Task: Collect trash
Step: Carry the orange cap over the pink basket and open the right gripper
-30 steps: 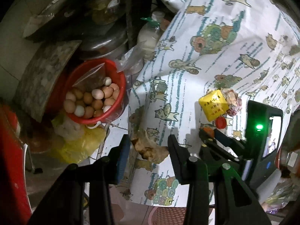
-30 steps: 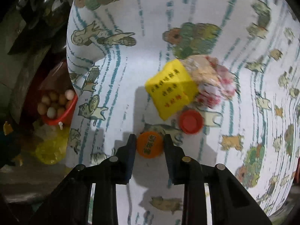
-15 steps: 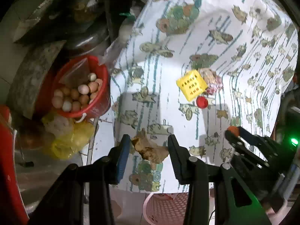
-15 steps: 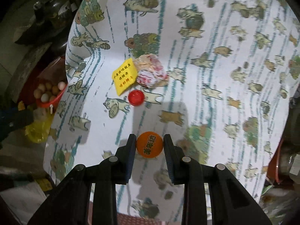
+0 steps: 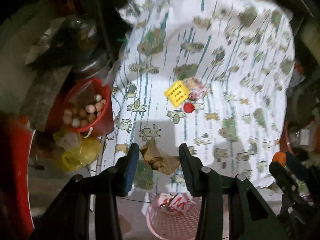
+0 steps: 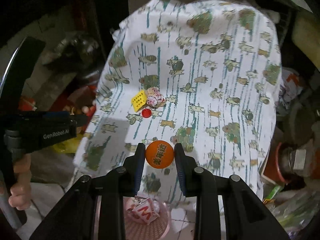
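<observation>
Now our left gripper (image 5: 159,161) is clamped on crumpled brown paper (image 5: 160,160), our right gripper (image 6: 159,157) on a round orange plastic cap (image 6: 159,154), above the cloth-covered table's (image 6: 230,80) near edge.

Tablecloth (image 6: 230,76) bare from 12 to 3 o'clock; yellow packet (image 6: 139,100), crumpled wrapper (image 6: 155,99) and red cap (image 6: 146,113) cluster at centre. Pink basket (image 5: 172,220) open-topped at 6 o'clock; egg bucket (image 5: 88,108) crowds 9 o'clock.

Cluttered home storeroom, egg bucket (image 5: 88,108), cartoon tablecloth (image 5: 230,104)

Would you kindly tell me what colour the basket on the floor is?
Pink; the basket shows best in the left wrist view.
</observation>
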Tool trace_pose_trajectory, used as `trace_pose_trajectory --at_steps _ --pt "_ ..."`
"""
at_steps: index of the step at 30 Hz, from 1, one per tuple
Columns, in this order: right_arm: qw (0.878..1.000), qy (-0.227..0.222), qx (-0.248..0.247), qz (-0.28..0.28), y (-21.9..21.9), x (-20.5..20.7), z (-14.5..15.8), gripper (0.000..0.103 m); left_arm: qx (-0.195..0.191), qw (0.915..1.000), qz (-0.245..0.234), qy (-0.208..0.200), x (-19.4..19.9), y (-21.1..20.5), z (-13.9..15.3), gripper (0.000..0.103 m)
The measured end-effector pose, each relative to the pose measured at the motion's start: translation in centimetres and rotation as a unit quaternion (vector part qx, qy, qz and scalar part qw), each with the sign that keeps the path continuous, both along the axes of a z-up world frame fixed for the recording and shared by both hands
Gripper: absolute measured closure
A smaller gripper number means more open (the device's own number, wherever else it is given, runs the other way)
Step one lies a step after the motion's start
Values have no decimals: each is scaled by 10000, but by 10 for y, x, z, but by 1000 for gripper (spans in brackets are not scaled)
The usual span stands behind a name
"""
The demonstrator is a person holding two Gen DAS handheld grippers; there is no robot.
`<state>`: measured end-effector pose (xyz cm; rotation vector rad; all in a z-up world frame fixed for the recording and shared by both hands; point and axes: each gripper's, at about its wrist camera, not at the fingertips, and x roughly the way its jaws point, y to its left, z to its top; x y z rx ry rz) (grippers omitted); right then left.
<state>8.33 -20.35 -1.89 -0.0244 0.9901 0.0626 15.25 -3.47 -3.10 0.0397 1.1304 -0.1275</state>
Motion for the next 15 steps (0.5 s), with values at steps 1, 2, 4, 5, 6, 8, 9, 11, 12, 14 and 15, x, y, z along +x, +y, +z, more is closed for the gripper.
trace_pose_trajectory --at_steps 1,2,4,5,6,8,9,11,12,14,15 --pt "10000 -27 75 -5 -3 -10 5 72 -27 10000 -8 -72 -10 1 5 64" --pt "9999 -44 122 -15 -5 -17 8 72 -17 9999 -23 -129 -18 1 7 64" --pt "9997 -59 250 -17 -10 -32 9 72 6 9998 -66 -194 -32 0 7 64" --pt "9995 -51 311 -30 -13 -37 8 72 2 9998 -85 -179 -40 -1 3 64" --pt "9994 -59 346 -68 -15 -41 6 72 -19 9999 -98 -135 -45 -2 -2 64" --pt "9990 -97 409 -131 -21 -48 -2 72 -45 9999 -148 -8 -52 -6 -16 64" --pt "9991 -65 412 -117 -23 -48 -7 72 -20 9998 -171 65 -53 -8 -25 64" --pt "9985 217 475 -173 -28 -46 -25 72 92 9994 -190 281 -54 -15 -45 64" --pt "9971 418 621 -140 -30 -44 -33 72 105 9987 -241 430 -55 -19 -54 64" --pt "9941 693 830 -32 -32 -40 -47 72 64 9970 -399 654 -57 -28 -69 64" --pt "9932 807 842 -13 -32 -39 -55 72 70 9963 -423 744 -58 -31 -76 64"
